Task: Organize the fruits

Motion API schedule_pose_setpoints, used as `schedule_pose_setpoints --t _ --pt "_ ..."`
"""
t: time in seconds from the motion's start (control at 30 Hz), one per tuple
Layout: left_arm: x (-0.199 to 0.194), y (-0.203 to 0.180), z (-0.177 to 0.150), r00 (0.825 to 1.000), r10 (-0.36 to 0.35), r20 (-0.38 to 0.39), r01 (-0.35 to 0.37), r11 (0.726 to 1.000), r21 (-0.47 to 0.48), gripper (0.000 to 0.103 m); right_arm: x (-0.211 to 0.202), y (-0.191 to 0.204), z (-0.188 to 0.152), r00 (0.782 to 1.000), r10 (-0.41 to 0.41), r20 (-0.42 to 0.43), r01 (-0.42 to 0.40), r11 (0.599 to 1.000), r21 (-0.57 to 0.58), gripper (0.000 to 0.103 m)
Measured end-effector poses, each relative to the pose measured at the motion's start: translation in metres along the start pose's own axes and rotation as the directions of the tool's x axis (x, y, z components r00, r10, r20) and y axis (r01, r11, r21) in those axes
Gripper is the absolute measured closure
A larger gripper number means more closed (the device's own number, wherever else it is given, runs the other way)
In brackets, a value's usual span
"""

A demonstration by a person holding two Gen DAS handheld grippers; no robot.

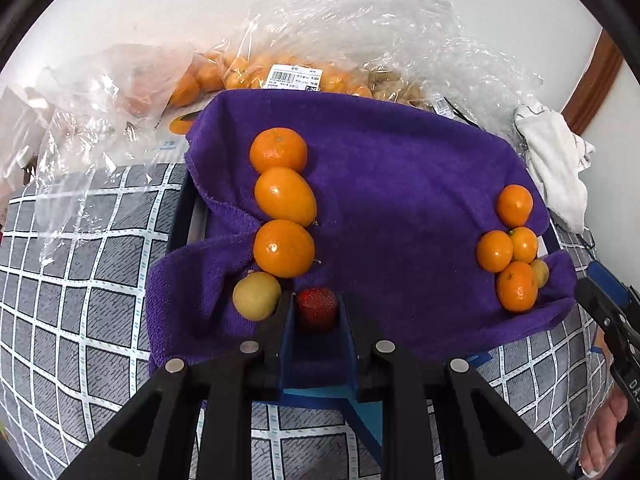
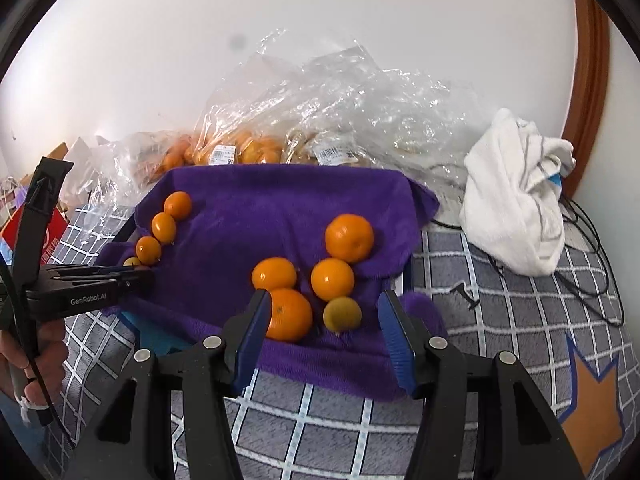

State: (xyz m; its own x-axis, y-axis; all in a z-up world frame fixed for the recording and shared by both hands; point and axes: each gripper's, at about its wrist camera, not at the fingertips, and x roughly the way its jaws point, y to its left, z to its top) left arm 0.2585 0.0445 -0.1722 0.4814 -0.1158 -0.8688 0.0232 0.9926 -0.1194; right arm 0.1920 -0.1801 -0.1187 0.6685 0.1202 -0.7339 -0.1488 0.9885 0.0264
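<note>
The left gripper (image 1: 317, 312) is clenched on a small red strawberry (image 1: 317, 309) with a speckled, seed-dotted skin, its black fingers with blue pads pressing it from both sides at the near edge of a purple terry towel (image 1: 400, 184) draped over a dark-framed tray. Just beside the strawberry, toward the towel's left edge, lies a round, dull yellow-green fruit (image 1: 257, 295), and beyond it three glossy orange citrus fruits run in a touching line toward the far edge: a round one (image 1: 284, 248), an oval one (image 1: 285, 197) and a round one with a dimpled top (image 1: 279, 150). The right gripper (image 2: 324, 334) stands released, its jaws apart with nothing pressed between them, over the towel's near right corner, where a cluster of fruit lies: a large orange citrus (image 2: 289, 314) at the left pad, a small yellow-green fruit (image 2: 342, 313), then three more oranges (image 2: 332, 278) farther in. Past the towel's far edge sit crumpled clear plastic bags (image 2: 320, 112) holding more orange fruit, with barcode labels. A white crumpled cloth (image 2: 516, 192) lies on the grey checked bed cover (image 2: 500, 320) to the right.
</note>
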Motion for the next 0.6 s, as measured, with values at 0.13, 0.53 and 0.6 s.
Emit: schedule_pose_setpoints --t 0.13,0.53,0.6 --pt "-0.011 0.001 -0.001 1.0 -0.01 0.002 0.01 1.0 -0.013 0.068 -0.012 0.003 -0.006 1.0 -0.022 -0.011 0.022 1.0 -0.008 0.048" --pt "-0.104 -0.004 -0.044 0.983 -0.055 0.175 0.049 0.998 0.034 0.048 -0.096 0.013 -0.021 0.998 -0.044 0.045 0.041 0.996 0.081 0.047" --pt "-0.12 -0.004 -0.055 0.977 -0.031 0.209 0.023 0.999 0.041 0.048 -0.111 0.013 -0.027 0.999 -0.015 0.049 0.009 0.994 0.109 0.047"
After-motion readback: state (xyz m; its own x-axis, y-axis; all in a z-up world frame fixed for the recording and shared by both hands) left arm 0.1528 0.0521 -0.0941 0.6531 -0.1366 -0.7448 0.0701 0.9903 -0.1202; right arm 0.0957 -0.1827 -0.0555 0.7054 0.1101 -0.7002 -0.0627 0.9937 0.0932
